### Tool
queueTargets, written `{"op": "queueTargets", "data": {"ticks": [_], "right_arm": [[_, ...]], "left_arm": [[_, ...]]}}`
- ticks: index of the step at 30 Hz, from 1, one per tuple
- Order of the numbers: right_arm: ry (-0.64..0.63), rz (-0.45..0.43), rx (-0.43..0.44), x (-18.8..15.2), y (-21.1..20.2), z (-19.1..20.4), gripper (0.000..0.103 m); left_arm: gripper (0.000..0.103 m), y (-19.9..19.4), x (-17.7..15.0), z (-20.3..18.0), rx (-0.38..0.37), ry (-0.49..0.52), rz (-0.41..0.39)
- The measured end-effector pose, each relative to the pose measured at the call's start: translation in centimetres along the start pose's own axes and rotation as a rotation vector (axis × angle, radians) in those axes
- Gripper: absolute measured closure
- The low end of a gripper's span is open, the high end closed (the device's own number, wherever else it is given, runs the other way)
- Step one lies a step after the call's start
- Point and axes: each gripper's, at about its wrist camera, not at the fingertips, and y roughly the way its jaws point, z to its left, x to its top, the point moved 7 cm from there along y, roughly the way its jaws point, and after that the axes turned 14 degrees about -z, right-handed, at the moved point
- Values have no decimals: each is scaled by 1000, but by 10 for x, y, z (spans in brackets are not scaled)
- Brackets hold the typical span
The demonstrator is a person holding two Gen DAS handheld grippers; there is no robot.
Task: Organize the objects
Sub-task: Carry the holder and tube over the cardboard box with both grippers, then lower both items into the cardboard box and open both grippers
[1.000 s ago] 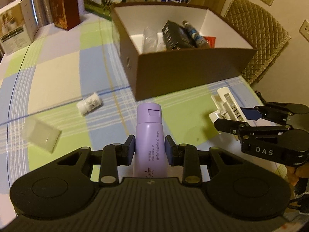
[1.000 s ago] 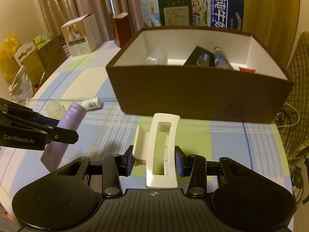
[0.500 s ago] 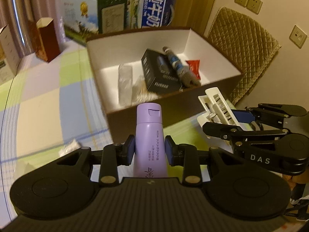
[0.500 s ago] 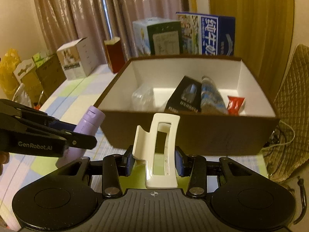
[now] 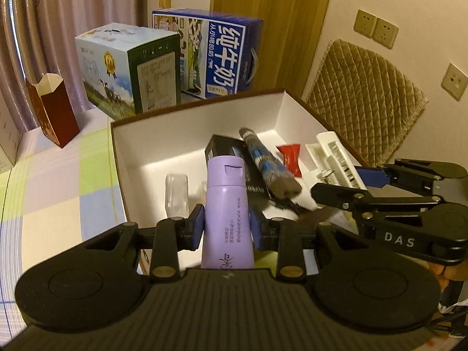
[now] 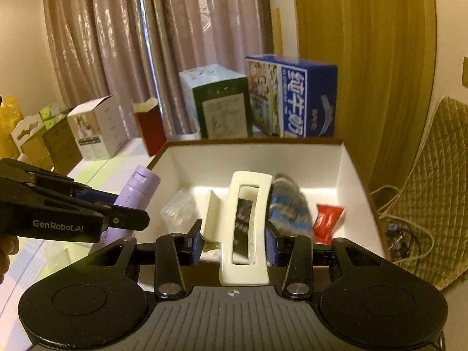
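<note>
Our left tool (image 5: pixel 226 229) is clamped on the lilac bottle (image 5: pixel 226 204), held cap-forward over the near wall of the brown box (image 5: pixel 201 117), while our right tool (image 6: pixel 234 241) grips the white hair claw (image 6: pixel 244 228) above the same box. Inside the box we see a black carton (image 5: pixel 231 152), a blue-and-grey striped bottle (image 5: pixel 269 163), a red sachet (image 5: pixel 289 156) and a clear plastic piece (image 5: pixel 176 190). Behind it on the tabletop (image 5: pixel 58 181) stand two milk cartons (image 5: pixel 222 55).
</note>
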Motion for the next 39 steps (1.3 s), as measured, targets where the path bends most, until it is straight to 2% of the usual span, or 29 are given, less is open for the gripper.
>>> {"op": "queueTargets", "data": {"ticks": [13,26,39], "right_arm": [[-1,-9,-50,14,35,-46,64],[-19,56,-83,-3,67,-79,64],[-40,153,-52,-19,88,-103,64]], "left_arm": [[75,57,21,15,54,-27,30],[75,105,3,21,77,-44,121],[76,127,-16,20,64,-40,189]]}}
